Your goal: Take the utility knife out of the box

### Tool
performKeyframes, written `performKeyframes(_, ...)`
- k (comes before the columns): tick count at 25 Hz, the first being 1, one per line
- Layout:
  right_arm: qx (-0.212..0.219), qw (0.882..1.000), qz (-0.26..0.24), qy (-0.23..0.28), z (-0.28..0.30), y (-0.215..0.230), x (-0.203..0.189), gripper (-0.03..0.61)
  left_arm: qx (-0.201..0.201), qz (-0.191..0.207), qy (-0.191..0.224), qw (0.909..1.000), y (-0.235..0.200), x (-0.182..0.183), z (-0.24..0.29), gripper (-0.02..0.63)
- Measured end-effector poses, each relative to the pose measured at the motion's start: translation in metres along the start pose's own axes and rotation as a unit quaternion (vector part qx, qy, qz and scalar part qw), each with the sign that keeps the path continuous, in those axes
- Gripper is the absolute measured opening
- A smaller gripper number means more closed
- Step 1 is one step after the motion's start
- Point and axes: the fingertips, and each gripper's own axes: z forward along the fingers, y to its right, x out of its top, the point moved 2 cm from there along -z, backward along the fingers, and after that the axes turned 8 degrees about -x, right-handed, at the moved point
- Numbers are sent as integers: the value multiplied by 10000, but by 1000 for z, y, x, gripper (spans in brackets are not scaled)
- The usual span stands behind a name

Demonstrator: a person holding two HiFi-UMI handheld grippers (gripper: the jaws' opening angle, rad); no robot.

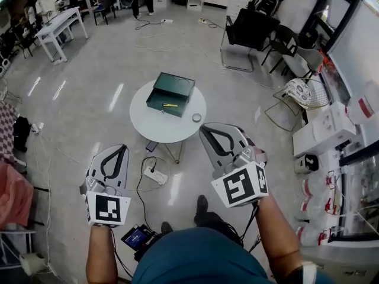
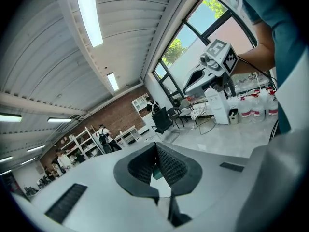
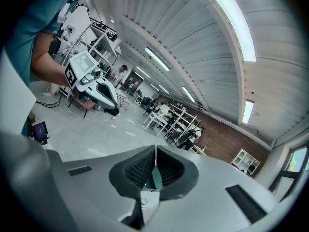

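- The round white table carries the open green box; the yellow utility knife lies inside it.
- A small round tin sits near the table's right rim.
- The left gripper and right gripper hover just short of the table, jaws pressed together and empty.
- A power strip and its cables lie on the floor below the table's near edge.

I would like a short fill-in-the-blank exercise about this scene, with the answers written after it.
1. The lid of the green box on the round white table is ____.
2. The yellow utility knife lies ____ the box.
3. The left tongs and the right tongs are both ____ and hold nothing.
Missing words: open; inside; shut.
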Motion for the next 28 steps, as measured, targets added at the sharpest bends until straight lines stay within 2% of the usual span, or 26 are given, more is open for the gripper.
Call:
performKeyframes(7, 407, 9986, -13, 324, 45, 30, -22, 38, 374, -266, -382, 9982, -7, 1, 36, 18)
performKeyframes(19, 905, 9934, -12, 704, 89, 63, -51, 38, 799, -333, -672, 9940, -13, 15, 80, 18)
performKeyframes(23, 988, 9918, 24, 811, 98, 76, -62, 38, 856, -440, -872, 9915, -11, 16, 97, 18)
performKeyframes(28, 997, 9917, 93, 802, 106, 93, -81, 38, 805, -508, -913, 9913, -7, 23, 118, 18)
